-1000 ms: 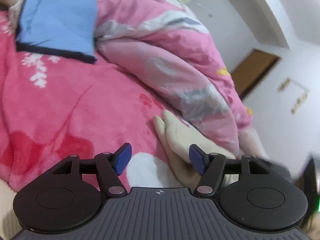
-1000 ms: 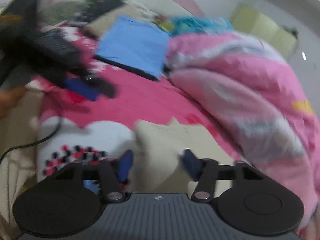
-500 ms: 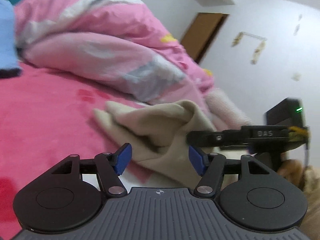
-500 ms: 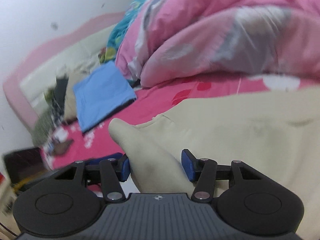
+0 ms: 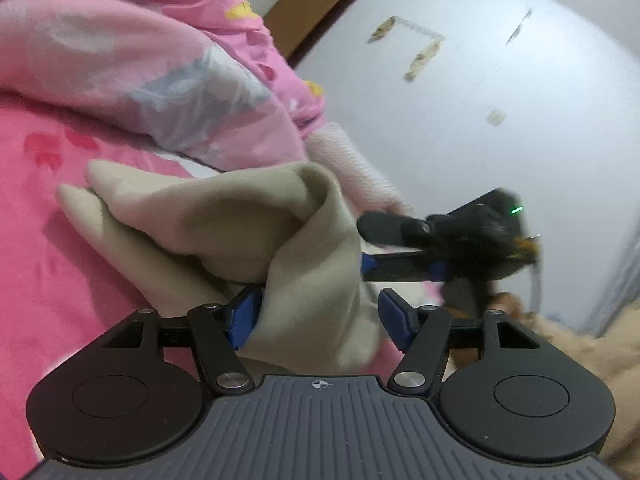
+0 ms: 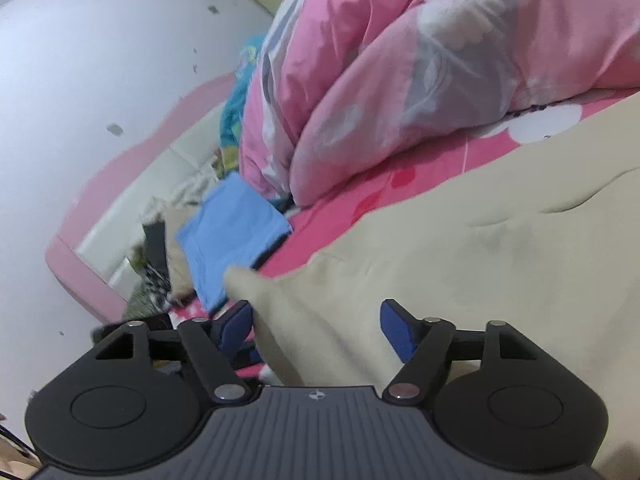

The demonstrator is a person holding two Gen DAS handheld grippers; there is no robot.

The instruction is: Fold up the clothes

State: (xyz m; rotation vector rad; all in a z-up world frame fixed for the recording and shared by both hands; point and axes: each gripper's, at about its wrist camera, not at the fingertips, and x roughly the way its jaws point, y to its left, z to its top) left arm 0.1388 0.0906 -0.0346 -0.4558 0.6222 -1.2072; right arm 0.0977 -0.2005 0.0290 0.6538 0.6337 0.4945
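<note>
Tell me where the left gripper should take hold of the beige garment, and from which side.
Grip the raised fold of the beige garment that already stands between the open fingers of the left gripper. Come straight ahead along the fingers: that ridge is bunched and lifted off the pink bedsheet, so probably only a close is needed.

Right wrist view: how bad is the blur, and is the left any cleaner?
Right wrist view: blue cloth and beige garment tip are smeared, while the pink quilt is softer still. Left wrist view: beige garment folds are fairly crisp, but the right hand-held gripper is motion-blurred; fisheye bends the wall.
</note>
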